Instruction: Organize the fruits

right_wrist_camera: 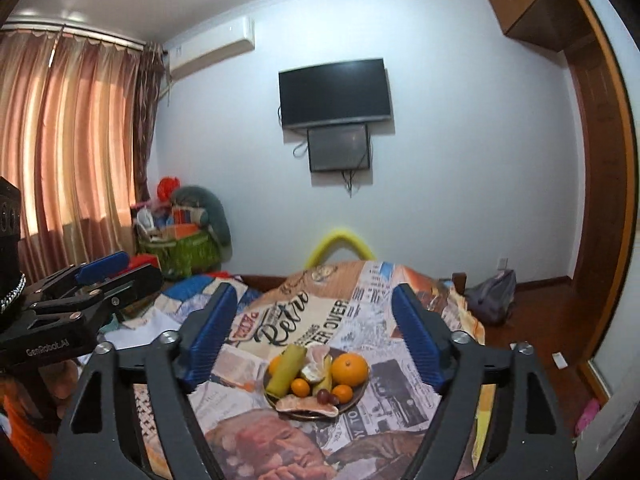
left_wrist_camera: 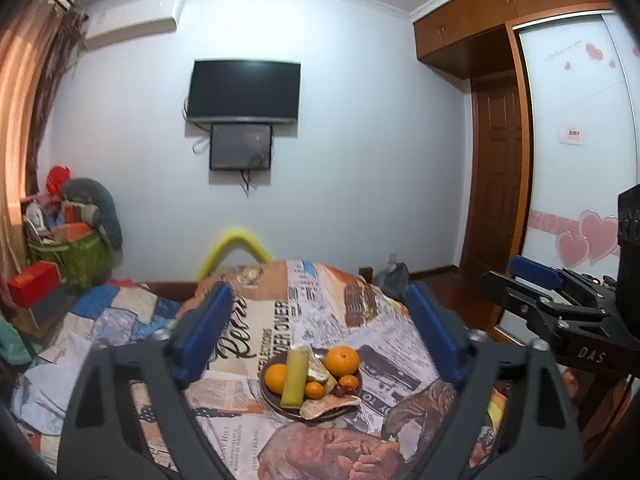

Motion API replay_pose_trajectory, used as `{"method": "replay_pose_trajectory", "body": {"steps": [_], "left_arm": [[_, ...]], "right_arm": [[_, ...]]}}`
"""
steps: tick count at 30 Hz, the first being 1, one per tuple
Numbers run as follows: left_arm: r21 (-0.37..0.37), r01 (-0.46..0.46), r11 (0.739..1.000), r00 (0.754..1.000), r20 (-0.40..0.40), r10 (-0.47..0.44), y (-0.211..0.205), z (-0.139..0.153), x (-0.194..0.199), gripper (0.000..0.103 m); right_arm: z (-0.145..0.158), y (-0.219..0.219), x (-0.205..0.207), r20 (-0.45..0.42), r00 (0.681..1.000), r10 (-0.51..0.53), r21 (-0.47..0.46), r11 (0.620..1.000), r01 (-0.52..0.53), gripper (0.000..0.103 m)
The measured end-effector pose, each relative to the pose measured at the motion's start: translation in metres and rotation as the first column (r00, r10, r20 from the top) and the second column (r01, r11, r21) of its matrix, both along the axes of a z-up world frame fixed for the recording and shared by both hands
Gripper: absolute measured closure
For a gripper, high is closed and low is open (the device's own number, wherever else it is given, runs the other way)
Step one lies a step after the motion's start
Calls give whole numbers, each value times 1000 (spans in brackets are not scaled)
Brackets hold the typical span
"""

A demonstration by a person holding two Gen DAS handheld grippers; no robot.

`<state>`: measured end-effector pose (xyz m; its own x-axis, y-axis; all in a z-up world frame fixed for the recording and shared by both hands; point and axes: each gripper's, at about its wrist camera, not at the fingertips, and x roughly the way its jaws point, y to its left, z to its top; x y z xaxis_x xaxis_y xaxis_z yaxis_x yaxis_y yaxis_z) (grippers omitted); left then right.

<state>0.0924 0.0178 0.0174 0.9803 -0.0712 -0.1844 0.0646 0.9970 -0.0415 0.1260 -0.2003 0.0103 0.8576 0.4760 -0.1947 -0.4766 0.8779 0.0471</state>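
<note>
A dark round plate (left_wrist_camera: 268, 394) sits on a table covered with a newspaper-print cloth (left_wrist_camera: 264, 320). On it lie a large orange (left_wrist_camera: 341, 361), a second orange (left_wrist_camera: 276, 378), small tangerines (left_wrist_camera: 314, 390), a yellow-green cane stick (left_wrist_camera: 295, 376), dark grapes (left_wrist_camera: 342, 390) and peeled citrus with rind (left_wrist_camera: 330, 404). The plate also shows in the right wrist view (right_wrist_camera: 360, 394). My left gripper (left_wrist_camera: 316, 336) is open, above and short of the plate. My right gripper (right_wrist_camera: 314, 340) is open, likewise short of the plate. Both are empty.
The right gripper (left_wrist_camera: 532, 276) shows at the right of the left wrist view, the left gripper (right_wrist_camera: 104, 276) at the left of the right wrist view. A yellow chair back (left_wrist_camera: 236, 248) stands behind the table. A cluttered green basket (left_wrist_camera: 80, 256) and a patchwork bed (left_wrist_camera: 116, 312) are left.
</note>
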Motion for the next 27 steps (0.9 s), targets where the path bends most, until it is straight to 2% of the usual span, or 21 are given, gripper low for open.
{"method": "replay_pose_trajectory", "body": {"steps": [1, 4, 6, 11, 27], "left_arm": [[1, -4, 1000, 1000, 9, 4, -1, 1, -3, 3], [-2, -11, 1000, 1000, 24, 11, -1, 3, -11, 1], [-2, -19, 1000, 999, 28, 19, -2, 4, -14, 0], [-7, -32, 999, 999, 29, 32, 1, 4, -17, 0], [-13, -42, 999, 999, 4, 42, -1, -4, -17, 0]], "right_arm": [[1, 0, -4, 10, 1000, -10, 4, 1000, 10, 18], [1, -1, -8, 25, 999, -24, 10, 1000, 24, 12], [0, 0, -9, 32, 999, -32, 14, 999, 31, 1], [0, 2, -15, 56, 998, -43, 15, 999, 42, 0], [-5, -3, -22, 45, 996, -70, 18, 997, 70, 0]]}}
